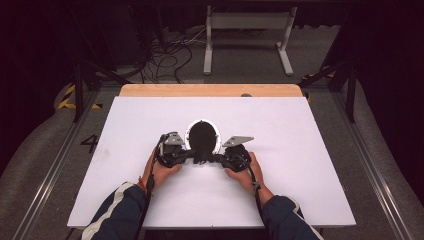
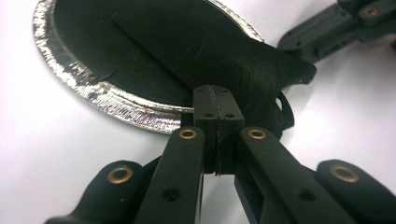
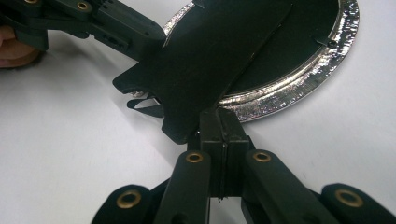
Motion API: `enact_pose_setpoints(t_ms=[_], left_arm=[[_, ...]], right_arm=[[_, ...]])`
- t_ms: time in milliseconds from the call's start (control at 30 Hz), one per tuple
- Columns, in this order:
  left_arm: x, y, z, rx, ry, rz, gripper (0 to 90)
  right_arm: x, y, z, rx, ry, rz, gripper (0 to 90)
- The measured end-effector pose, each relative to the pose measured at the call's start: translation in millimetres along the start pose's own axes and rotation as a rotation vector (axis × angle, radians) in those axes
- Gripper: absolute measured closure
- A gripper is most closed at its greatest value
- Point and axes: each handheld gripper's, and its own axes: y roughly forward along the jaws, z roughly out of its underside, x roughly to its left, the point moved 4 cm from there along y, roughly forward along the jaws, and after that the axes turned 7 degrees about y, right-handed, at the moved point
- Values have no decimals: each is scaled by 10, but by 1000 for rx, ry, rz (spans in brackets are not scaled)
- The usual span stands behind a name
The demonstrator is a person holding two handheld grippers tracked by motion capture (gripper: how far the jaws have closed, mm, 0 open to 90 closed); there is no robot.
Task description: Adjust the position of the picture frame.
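A round dish with a shiny silver rim (image 1: pixel 189 135) (image 2: pixel 112 100) (image 3: pixel 299 81) lies in the middle of the white table. A flat black sheet (image 1: pixel 202 142) (image 2: pixel 210 51) (image 3: pixel 210 56) lies across it and reaches past its near edge, with a small black loop (image 2: pixel 286 112) at that end. My left gripper (image 1: pixel 192 156) (image 2: pixel 217 109) is shut on the sheet's near edge from the left. My right gripper (image 1: pixel 212 157) (image 3: pixel 223 128) is shut on the same edge from the right. The two grippers point at each other, each held in a hand.
The white table top (image 1: pixel 300 175) has a wooden strip (image 1: pixel 210 90) along its far edge. Beyond it, on the floor, stand a white frame (image 1: pixel 247 22) and loose cables (image 1: pixel 165 55). Metal rails run along both sides of the table.
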Motion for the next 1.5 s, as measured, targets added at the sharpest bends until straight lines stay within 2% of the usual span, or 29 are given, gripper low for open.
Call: enact_pose_setpoints(t_ms=[133, 167, 200, 267, 300, 467, 500, 633, 767, 833, 933, 1067, 1133, 1200, 1400, 1500], left_arm=[[-133, 34, -32, 7, 29, 30, 900], [-172, 45, -39, 5, 25, 37, 900], [-190, 51, -46, 7, 43, 39, 900], [-243, 64, -55, 6, 41, 43, 900], [-291, 68, -64, 10, 60, 53, 900], [-374, 83, -75, 8, 69, 83, 900], [-408, 85, -85, 19, 97, 75, 900], [-445, 84, -94, 27, 114, 85, 900], [-443, 83, -88, 21, 94, 105, 900], [-439, 84, -85, 16, 86, 109, 900], [-429, 84, -80, 11, 90, 114, 900], [-420, 85, -72, 3, 83, 122, 900], [-420, 85, -72, 3, 89, 122, 899], [-408, 87, -66, -8, 80, 133, 897], [-411, 73, -70, 8, 111, 112, 871], [-423, 76, -69, 6, 101, 115, 886]], right_arm=[[-24, -139, 112, 4, -4, 3, 900], [-27, -160, 133, 2, -3, 1, 900], [-29, -189, 160, 1, -1, -1, 900], [-29, -217, 183, 1, -1, -1, 900], [-25, -271, 221, 9, -5, 8, 900], [-11, -360, 295, 17, -15, 12, 900], [0, -395, 324, 20, -17, 17, 900], [28, -447, 351, 20, -18, 13, 900], [61, -478, 375, 15, -35, 22, 900], [46, -478, 386, 9, -27, 9, 900], [43, -478, 390, 7, -26, 5, 900], [42, -464, 411, 23, -59, 28, 900], [27, -464, 424, 14, -51, 15, 900], [37, -466, 423, 18, -61, 21, 900], [47, -469, 425, 20, -74, 26, 900], [57, -474, 429, 24, -70, 26, 900]])
